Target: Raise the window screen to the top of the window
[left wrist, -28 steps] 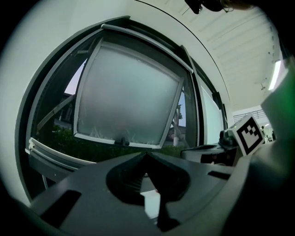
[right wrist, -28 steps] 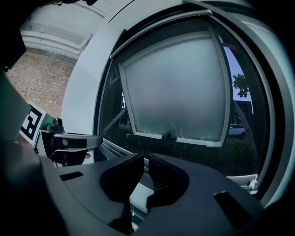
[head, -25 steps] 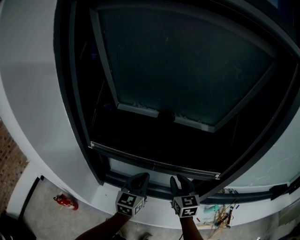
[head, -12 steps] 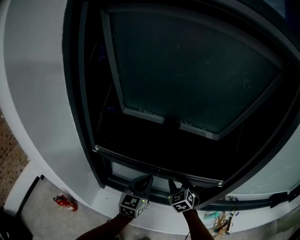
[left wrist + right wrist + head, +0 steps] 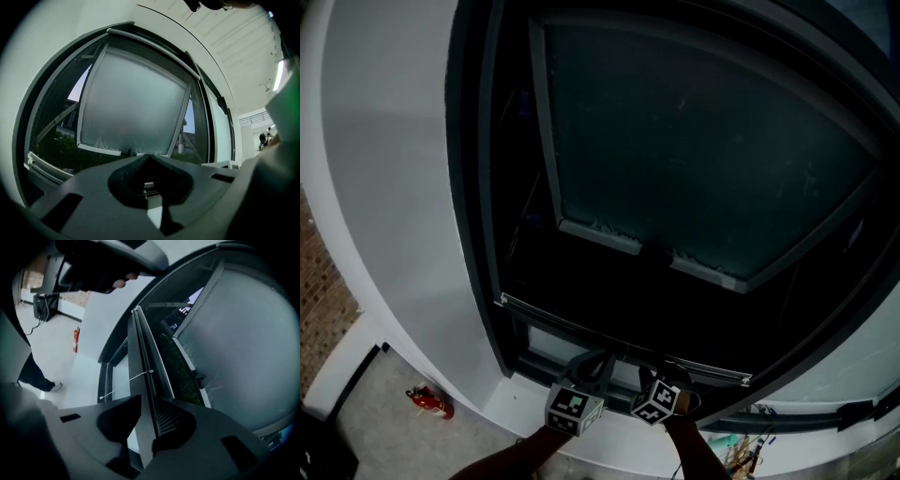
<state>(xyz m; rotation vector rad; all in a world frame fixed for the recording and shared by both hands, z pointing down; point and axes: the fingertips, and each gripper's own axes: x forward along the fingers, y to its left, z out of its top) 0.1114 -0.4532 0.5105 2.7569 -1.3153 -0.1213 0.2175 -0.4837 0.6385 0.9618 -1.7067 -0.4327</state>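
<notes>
The screen's bottom bar (image 5: 581,325) lies low, near the bottom of the window (image 5: 473,187), so the lift looks barely begun. The right gripper (image 5: 149,399) tilts down onto that bar, near its pull cord (image 5: 124,383). Its jaws have just been opening a little and sit snug on the bar, likely to carry it upward. The left gripper (image 5: 593,366), jaws together and empty, waits just left of it, probably to steady the bar

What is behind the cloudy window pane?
Around the window pane you can see green bushes and bits of sky. Straight behind it nothing can be made out, because the cloudy glass hides whatever is there.
</notes>
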